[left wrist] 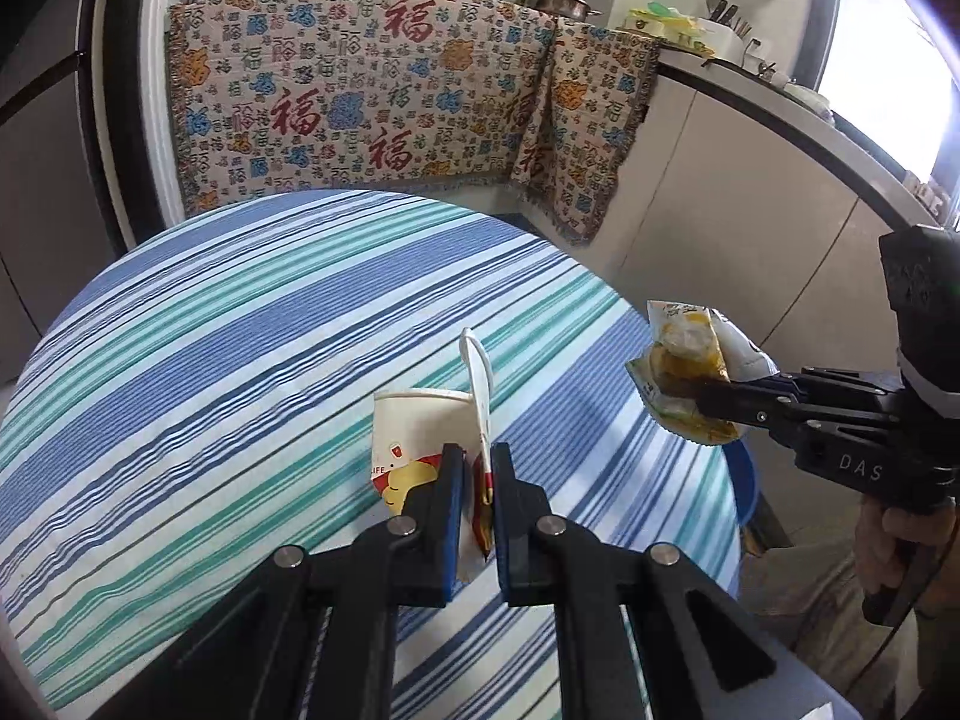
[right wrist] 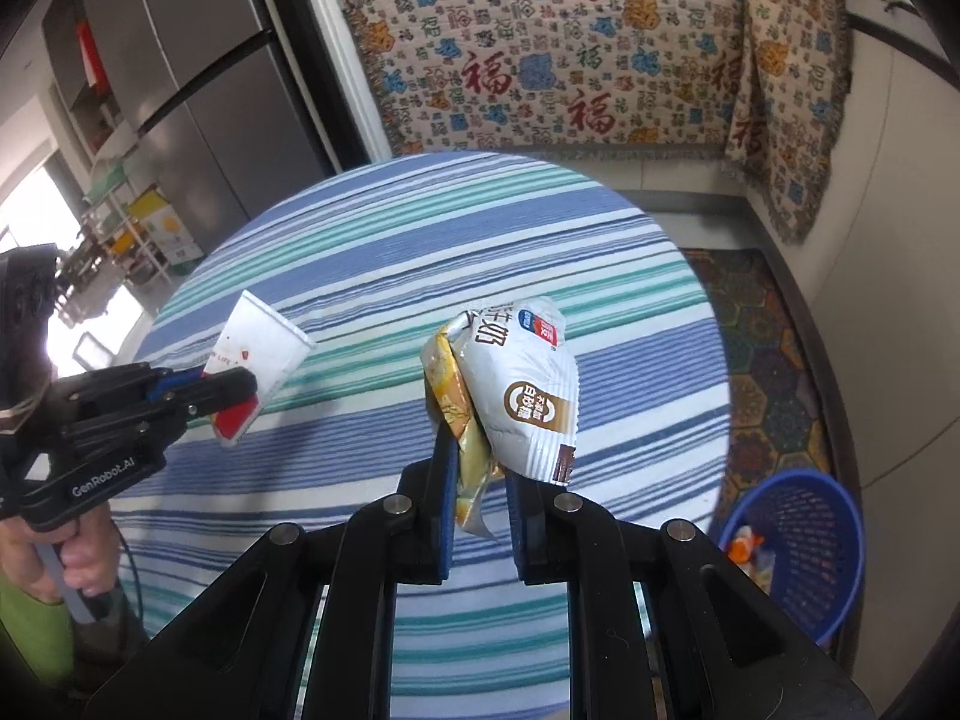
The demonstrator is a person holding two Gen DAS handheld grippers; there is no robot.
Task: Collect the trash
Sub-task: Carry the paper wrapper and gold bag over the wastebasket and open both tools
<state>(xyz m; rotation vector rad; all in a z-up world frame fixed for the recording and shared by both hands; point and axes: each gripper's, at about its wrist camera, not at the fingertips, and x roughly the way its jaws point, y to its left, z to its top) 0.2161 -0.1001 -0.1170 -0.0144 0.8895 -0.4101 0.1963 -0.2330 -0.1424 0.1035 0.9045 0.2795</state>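
Left grip: your left gripper (left wrist: 478,483) fingers are clenched on the flattened white paper cup with red print (left wrist: 414,444), above the striped desk (left wrist: 240,330).
Right grip: your right gripper (right wrist: 477,474) fingers clamp the crumpled white-and-yellow snack wrappers (right wrist: 516,390).
Bin: blue mesh plastic basket (right wrist: 804,540) sits on the floor, right of the desk, nearer your right hand.

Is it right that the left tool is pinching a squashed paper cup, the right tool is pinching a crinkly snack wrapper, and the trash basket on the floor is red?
Almost. The plastic mesh trash basket on the floor is blue, not red; the right wrist view shows it. The rest holds: the left tool pinches the squashed white paper cup, and the right tool pinches the crinkly white and yellow snack wrapper.
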